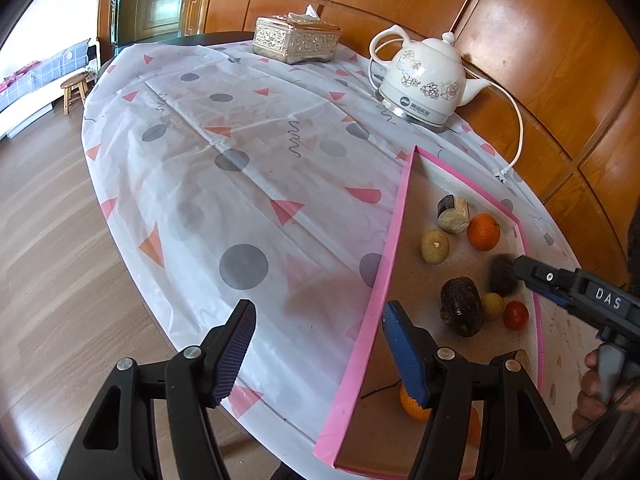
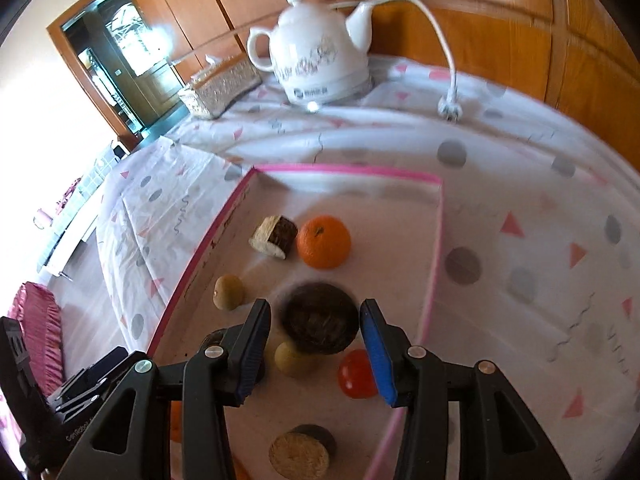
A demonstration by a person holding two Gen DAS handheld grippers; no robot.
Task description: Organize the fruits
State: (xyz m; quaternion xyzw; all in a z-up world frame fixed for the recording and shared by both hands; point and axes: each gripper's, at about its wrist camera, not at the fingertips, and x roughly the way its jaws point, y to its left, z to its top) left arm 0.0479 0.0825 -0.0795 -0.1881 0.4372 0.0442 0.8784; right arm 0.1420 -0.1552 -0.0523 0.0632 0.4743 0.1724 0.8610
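Observation:
A shallow pink-rimmed box [image 1: 394, 240] [image 2: 344, 169] holds several fruits: an orange [image 2: 324, 242] [image 1: 483, 232], a cut brown-and-white piece [image 2: 274, 236], a greenish kiwi-like fruit [image 2: 228, 292], a red tomato [image 2: 356, 374], a small yellow fruit [image 2: 290, 358] and a dark lumpy one [image 1: 460, 306]. My right gripper [image 2: 316, 354] hangs over the box with a blurred dark round fruit [image 2: 320, 318] [image 1: 504, 276] between its fingers; narrow gaps show on both sides, so it is open. My left gripper [image 1: 320, 354] is open and empty, straddling the box's left wall. Its right finger partly hides a second orange [image 1: 414, 406].
A white floral kettle [image 1: 424, 80] [image 2: 316, 60] and a silver tissue box [image 1: 296, 40] stand at the table's far side. The kettle's cord ends in a plug [image 2: 450, 110] on the patterned cloth. Wooden panelling runs behind; the table edge drops to wooden floor at left.

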